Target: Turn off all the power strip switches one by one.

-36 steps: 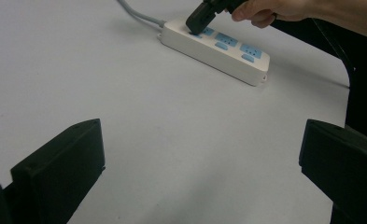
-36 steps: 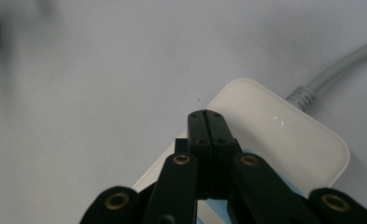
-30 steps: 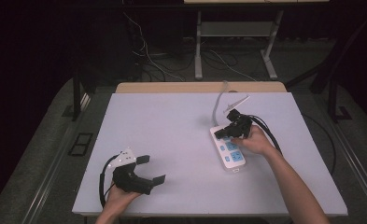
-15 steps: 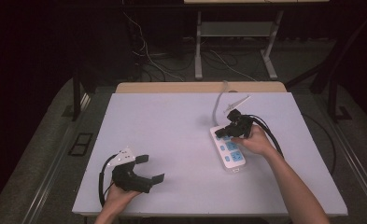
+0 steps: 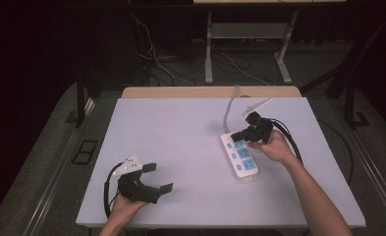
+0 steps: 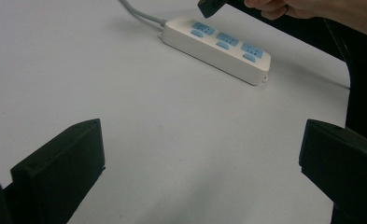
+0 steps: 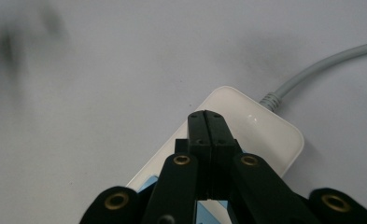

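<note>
The power strip (image 5: 239, 157) lies flat on the right half of the white table (image 5: 180, 142), running at a slant from its cable end farther off down toward the person. It is white, with three blue sockets in a row, each with a blue switch beside it. Its grey cable (image 5: 228, 110) leaves the far end and curves away toward the back edge of the table. The strip sits well in from the right edge and the near edge, and the whole middle and left of the tabletop around it is bare, so there is wide room on its left side.

The right gripper (image 5: 239, 134) is held over the far end of the strip, its jaws pressed flat together with nothing between them; in the right gripper view the joined tips (image 7: 206, 122) stand just above the strip's plain white end, near where the cable enters. The right hand (image 5: 274, 147) wraps the gripper's body from the right, forearm coming in from the lower right.

The left gripper (image 5: 160, 178) rests near the front left of the table, well apart from the strip, jaws spread wide and holding nothing, pointing across the table toward the strip. The left hand (image 5: 126, 205) grips it from below at the near edge.
</note>
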A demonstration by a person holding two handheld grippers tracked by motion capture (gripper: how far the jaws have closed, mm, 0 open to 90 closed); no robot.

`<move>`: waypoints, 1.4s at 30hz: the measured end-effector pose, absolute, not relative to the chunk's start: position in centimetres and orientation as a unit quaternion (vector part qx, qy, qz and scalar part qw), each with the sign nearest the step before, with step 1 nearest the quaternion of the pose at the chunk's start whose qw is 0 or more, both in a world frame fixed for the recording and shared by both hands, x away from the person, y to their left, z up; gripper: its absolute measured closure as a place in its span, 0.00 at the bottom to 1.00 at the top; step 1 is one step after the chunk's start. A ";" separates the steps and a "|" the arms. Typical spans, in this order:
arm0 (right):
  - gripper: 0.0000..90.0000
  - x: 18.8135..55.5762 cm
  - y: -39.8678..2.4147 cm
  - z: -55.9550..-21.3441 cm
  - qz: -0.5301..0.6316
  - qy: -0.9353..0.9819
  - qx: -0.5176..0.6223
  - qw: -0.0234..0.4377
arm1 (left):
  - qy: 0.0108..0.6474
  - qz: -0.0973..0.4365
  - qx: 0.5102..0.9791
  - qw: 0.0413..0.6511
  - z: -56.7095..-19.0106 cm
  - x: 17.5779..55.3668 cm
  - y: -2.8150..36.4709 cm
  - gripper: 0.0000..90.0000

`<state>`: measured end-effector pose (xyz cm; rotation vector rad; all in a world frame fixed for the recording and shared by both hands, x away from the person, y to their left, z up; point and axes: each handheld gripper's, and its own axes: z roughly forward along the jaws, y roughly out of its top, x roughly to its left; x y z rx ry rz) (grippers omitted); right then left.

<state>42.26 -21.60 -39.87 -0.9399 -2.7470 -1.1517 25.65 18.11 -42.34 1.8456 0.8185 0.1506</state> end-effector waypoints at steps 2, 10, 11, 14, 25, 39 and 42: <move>1.00 42.0 -21.9 -39.5 -0.371 -0.877 -0.305 0.007 | 0.343 0.063 0.773 0.530 -42.3 25.6 18.1 0.00; 0.87 40.6 -23.8 -38.1 -0.392 -0.860 -0.326 -0.003 | 0.341 0.063 0.773 0.530 -42.3 25.6 18.0 0.00; 0.84 40.4 -24.1 -38.0 -0.394 -0.858 -0.329 -0.005 | 0.341 0.063 0.773 0.531 -42.3 25.6 18.0 0.00; 0.72 39.5 -24.8 -37.6 -0.404 -0.848 -0.343 -0.008 | 0.340 0.063 0.774 0.531 -42.3 25.5 17.9 0.00; 0.32 36.1 -27.5 -36.5 -0.431 -0.811 -0.392 -0.047 | 0.338 0.061 0.772 0.534 -42.2 25.4 17.7 0.00; 0.00 31.4 -29.4 -38.1 -0.443 -0.784 -0.432 -0.056 | 0.341 0.063 0.769 0.537 -42.1 25.4 17.8 0.00; 0.00 30.4 -29.8 -38.5 -0.448 -0.781 -0.432 -0.056 | 0.341 0.064 0.769 0.536 -42.1 25.4 17.9 0.00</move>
